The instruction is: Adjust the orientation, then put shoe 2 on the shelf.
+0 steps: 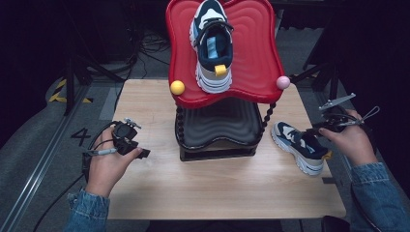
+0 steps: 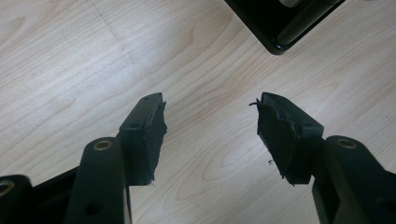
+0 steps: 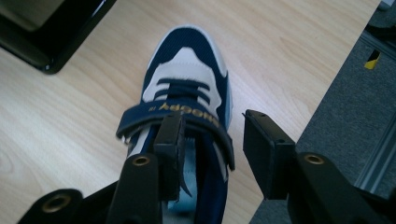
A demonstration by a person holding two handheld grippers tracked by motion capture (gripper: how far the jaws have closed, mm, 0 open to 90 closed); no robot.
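One navy-and-white shoe (image 1: 212,46) already sits on the red top tray (image 1: 251,58) of the two-tier rack (image 1: 217,140); its mate, the second shoe (image 3: 187,93), lies on the counter (image 1: 217,188), so by the look of it half the job is left. The right gripper (image 3: 212,140) has its jaws partly open astride that shoe's collar, one jaw inside the opening behind the strap, the other outside its wall, not yet closed. The left gripper (image 2: 210,126) hangs wide open and empty over bare wood. The rack's black base (image 3: 46,42) stands ahead and to one side of the right jaws, near the lifting path.
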